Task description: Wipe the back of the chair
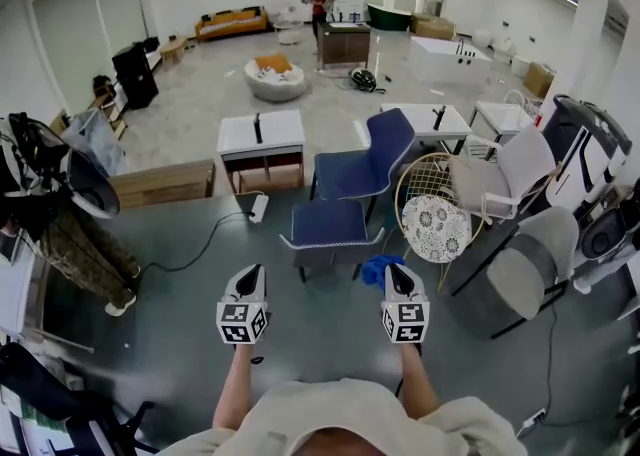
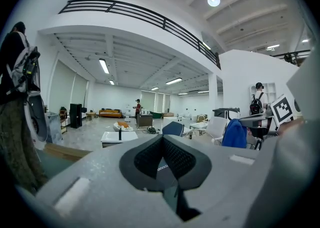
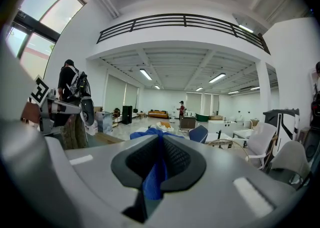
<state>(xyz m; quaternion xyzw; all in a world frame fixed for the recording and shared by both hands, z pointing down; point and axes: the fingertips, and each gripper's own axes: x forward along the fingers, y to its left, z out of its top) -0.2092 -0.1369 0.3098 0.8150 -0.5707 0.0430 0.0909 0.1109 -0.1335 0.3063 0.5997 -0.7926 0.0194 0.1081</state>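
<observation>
Your right gripper (image 3: 160, 141) is clenched on a crumpled blue cloth (image 3: 153, 178), which sits bunched between its jaws. Your left gripper (image 2: 163, 142) has its jaws pressed together on nothing. You hold both in the air over the grey floor (image 1: 180, 314), with the cloth near the dark blue padded chair (image 1: 330, 222) just ahead of you, but apart from it. The cloth is in hand, so I judge you ready to start. The whole chair back looks left to wipe.
</observation>
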